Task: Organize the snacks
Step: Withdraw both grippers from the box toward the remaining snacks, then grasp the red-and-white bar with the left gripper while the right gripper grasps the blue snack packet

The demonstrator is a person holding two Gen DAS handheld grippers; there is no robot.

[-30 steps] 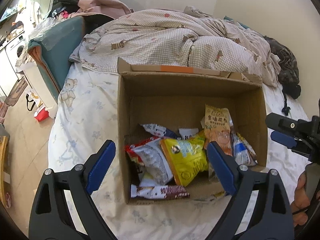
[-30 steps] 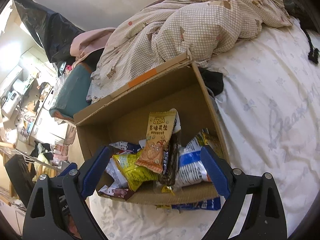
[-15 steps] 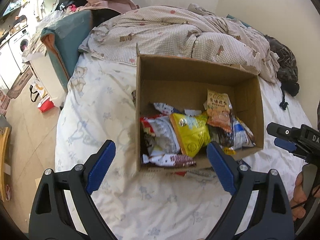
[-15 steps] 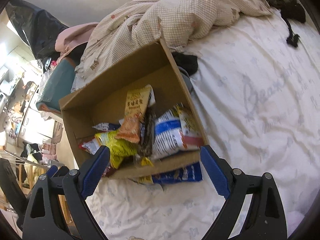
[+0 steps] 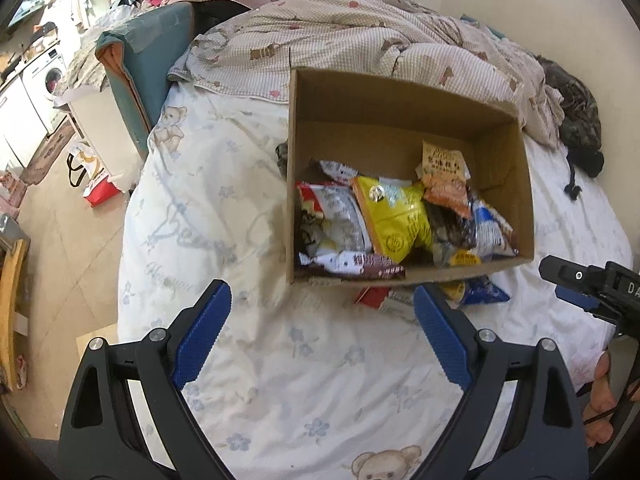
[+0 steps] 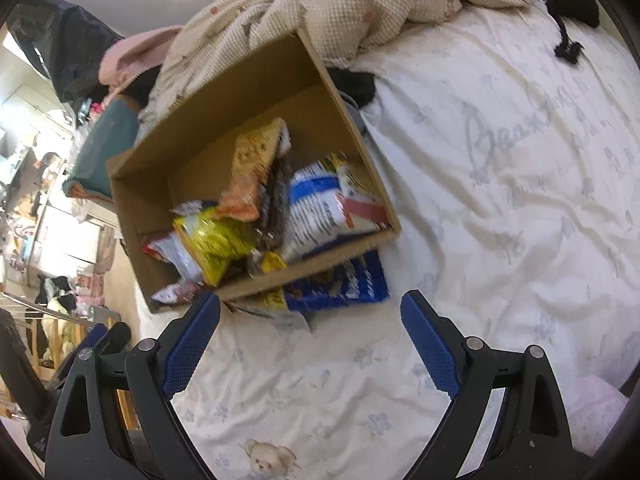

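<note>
A cardboard box (image 5: 400,120) stands on the bed (image 5: 280,360), tipped toward me, with several snack bags inside. A yellow bag (image 5: 390,216) and an orange bag (image 5: 446,178) lie on top. The box also shows in the right wrist view (image 6: 248,92). A blue packet (image 6: 340,284) and other packets stick out from under its near edge. My left gripper (image 5: 322,334) is open and empty, back from the box. My right gripper (image 6: 310,342) is open and empty, just in front of the box.
A crumpled checked duvet (image 5: 380,44) lies behind the box. Dark clothes (image 5: 576,116) lie at the bed's right. A teal cushion (image 5: 148,64) and the floor with a red bag (image 5: 98,192) are to the left of the bed.
Both grippers have pulled back from the box, which now looks smaller and farther. Packets under its near edge have come into view. Both stay open.
</note>
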